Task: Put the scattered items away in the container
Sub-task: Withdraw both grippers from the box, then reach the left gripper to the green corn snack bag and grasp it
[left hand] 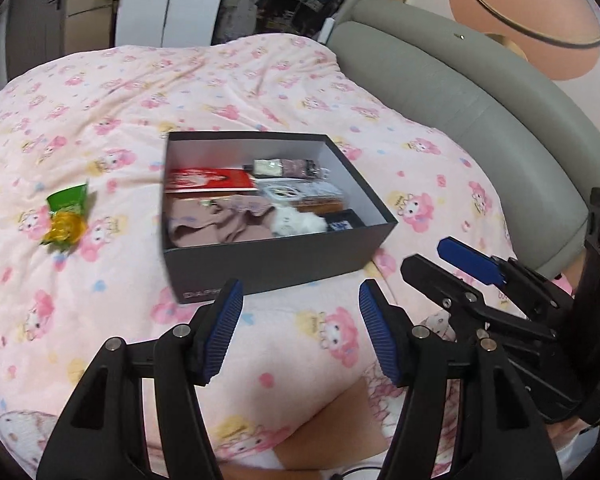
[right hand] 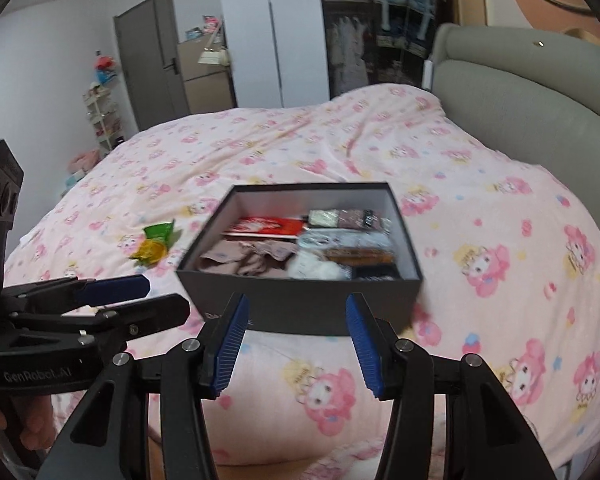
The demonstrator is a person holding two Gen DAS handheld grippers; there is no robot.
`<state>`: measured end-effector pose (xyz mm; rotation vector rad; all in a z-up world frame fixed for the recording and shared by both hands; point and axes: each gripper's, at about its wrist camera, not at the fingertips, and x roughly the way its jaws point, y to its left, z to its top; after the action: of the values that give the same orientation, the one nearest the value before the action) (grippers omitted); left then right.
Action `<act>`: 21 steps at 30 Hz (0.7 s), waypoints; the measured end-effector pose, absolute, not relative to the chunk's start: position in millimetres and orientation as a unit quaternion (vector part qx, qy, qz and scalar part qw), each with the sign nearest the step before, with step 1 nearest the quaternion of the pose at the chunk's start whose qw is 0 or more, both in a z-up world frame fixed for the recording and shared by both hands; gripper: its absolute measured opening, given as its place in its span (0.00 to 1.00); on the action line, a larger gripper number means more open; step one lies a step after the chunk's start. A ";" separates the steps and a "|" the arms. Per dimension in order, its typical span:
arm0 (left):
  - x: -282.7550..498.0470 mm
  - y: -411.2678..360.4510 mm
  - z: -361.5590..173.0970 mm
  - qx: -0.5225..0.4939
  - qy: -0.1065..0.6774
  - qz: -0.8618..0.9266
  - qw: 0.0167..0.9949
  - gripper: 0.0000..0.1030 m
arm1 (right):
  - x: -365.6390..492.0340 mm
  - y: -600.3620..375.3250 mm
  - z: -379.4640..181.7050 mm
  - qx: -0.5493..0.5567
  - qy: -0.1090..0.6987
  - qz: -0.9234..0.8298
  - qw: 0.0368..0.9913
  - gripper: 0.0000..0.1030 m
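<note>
On the bed, just beyond my two claws, sits the dark grey box (left hand: 276, 256), its near wall facing me and its top open. My left claw (left hand: 300, 332) hangs over the pink cartoon-print quilt (left hand: 140, 120) with its blue-padded fingers spread wide and nothing between them; the box's near wall lies just past the fingertips, slightly to the left of centre. My right claw (right hand: 294, 344) is likewise wide open and empty, its tips just short of the same wall, which fills the gap between them in the right wrist view. Seen from the left wrist, the right claw juts in low at the right, beside the box's near right corner.

Inside the box lie a red booklet (left hand: 212, 182) at the far left, brownish-pink cloth (left hand: 216, 220) at the near left, something white and fluffy (left hand: 300, 222) near the middle, and several small packets (left hand: 288, 170) along the right side, too blurred to tell apart.

One thing is outside the box: a green and yellow wrapped snack (left hand: 66, 216), lying on the quilt to the left of the box, well apart from both claws. From the right wrist it shows left of the box's far left corner (right hand: 156, 244).

Behind the bed's right side runs a grey padded headboard (left hand: 460, 100).
</note>
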<state>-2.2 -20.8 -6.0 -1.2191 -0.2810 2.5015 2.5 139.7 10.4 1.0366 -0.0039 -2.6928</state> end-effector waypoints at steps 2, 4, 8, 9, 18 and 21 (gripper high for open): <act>3.8 -38.7 -5.2 -0.426 -0.108 0.883 0.162 0.60 | 0.3 121.2 12.2 0.356 -0.002 -0.923 0.150 0.45; 9.2 -58.7 -5.7 -0.423 -0.116 0.887 0.147 0.60 | -1.3 102.6 12.0 0.356 0.008 -0.920 0.162 0.45; 11.1 -104.8 -8.9 -0.430 -0.152 0.881 0.129 0.60 | -9.3 59.8 13.7 0.361 0.029 -0.912 0.193 0.45; 10.7 -114.7 -8.6 -0.431 -0.156 0.880 0.124 0.60 | -13.1 46.0 15.7 0.360 0.034 -0.910 0.203 0.45; -12.3 -211.3 -25.5 -0.402 -0.231 0.886 0.033 0.61 | -55.2 -21.7 10.9 0.342 -0.001 -0.911 0.229 0.45; -48.4 -241.4 -48.5 -0.420 -0.267 0.867 0.013 0.61 | -80.8 -44.7 1.3 0.371 0.000 -0.897 0.240 0.45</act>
<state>-48.4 -241.4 -48.5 -1.3092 -0.8329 2.7010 -80.8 -44.7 1.3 1.0153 -0.0010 -2.4543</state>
